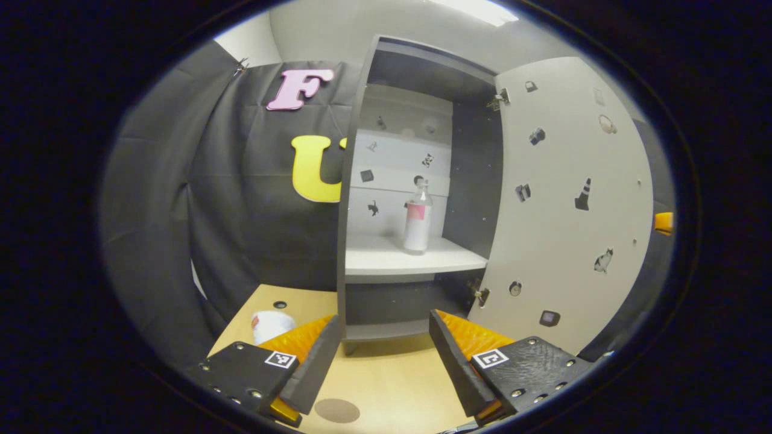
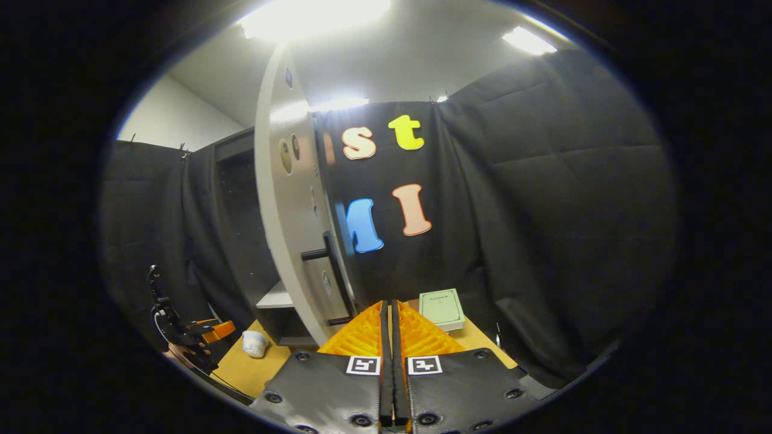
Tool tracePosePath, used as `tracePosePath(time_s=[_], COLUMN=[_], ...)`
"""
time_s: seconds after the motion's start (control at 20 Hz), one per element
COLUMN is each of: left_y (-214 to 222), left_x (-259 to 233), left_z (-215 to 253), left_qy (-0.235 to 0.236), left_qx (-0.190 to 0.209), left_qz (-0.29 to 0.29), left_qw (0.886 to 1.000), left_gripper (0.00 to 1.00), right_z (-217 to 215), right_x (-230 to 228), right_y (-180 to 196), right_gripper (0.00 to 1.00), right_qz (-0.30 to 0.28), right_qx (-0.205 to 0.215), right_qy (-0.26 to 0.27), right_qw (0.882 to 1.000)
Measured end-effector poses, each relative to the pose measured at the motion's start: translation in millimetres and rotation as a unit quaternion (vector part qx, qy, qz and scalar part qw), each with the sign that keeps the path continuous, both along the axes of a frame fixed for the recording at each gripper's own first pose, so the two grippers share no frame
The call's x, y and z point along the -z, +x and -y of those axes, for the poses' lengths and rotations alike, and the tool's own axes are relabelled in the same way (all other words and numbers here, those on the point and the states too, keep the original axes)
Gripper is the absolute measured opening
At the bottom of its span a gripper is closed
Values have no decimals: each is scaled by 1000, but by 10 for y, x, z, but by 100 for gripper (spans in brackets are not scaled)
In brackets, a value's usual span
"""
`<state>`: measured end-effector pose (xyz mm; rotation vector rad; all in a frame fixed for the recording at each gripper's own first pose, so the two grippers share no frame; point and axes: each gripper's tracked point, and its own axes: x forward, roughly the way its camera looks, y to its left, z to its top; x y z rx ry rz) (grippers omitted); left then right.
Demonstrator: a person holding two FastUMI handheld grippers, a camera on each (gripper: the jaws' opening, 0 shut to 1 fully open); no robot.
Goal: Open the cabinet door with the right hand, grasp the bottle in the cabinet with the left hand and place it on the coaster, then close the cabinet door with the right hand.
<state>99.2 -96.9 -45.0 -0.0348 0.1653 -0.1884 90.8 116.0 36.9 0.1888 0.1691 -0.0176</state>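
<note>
Grey, matte panels formed the cabinet, a tall box with a pale inner shelf and a pale back wall dotted with small dark stickers. Its cabinet door stood swung wide to the right, a flat, smooth, light slab carrying the same kind of stickers, hung on 2 metal hinges. On the shelf stood the bottle, upright, its long axis vertical and its narrow neck pointing up; the body looked clear near the top, with a white wrap and a pink patch lower down. It sat toward the shelf's right half, apart from the walls.

The left gripper hovered over the light wooden table in front of the cabinet, its 2 ribbed, wedge-shaped fingers spread wide with nothing between them. A round brown coaster lay flat on the table just beside the left finger, and a crumpled white object lay farther back near the cabinet's foot.

In the right gripper view, the right gripper had its fingers pressed together, empty, just below the door's dark bar handle. A pale green book lay flat on the table beyond.
</note>
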Motion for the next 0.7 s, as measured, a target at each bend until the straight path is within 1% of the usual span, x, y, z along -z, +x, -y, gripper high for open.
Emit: tracePosePath(time_s=[0.05,0.1,0.15,0.2,0.3,0.35,0.45,0.5,0.55,0.6,0.7], left_y=[77,155,248,334,506,604,798,904,964,1046,1240], left_x=[-85,-155,-252,-343,-494,-568,-694,-722,-740,-746,-702], left_z=[46,85,117,149,200,215,234,238,235,237,295], left_qy=[0,-1,-1,-3,-9,-11,-8,-2,4,7,10], left_qx=[4,7,7,8,8,7,6,3,-1,-5,-9], left_qz=[8,16,23,31,43,48,60,64,67,69,69], left_qw=[1000,1000,1000,999,999,999,998,998,998,998,998], left_gripper=[90,90,90,90,89,90,89,89,92,88,90], right_z=[48,101,110,110,108,99,91,136,187,270,421], right_x=[-43,-38,-63,-56,-59,-73,-98,-117,-111,-55,29], right_y=[11,76,134,166,243,290,376,436,479,517,555], right_gripper=[5,13,3,23,49,54,72,82,82,82,82], right_qz=[5,9,18,22,24,25,35,41,40,36,23], right_qx=[14,32,37,45,58,65,76,85,93,99,107], right_qy=[6,12,22,35,63,81,102,97,81,59,22], right_qw=[1000,999,999,998,996,994,991,991,992,993,994])
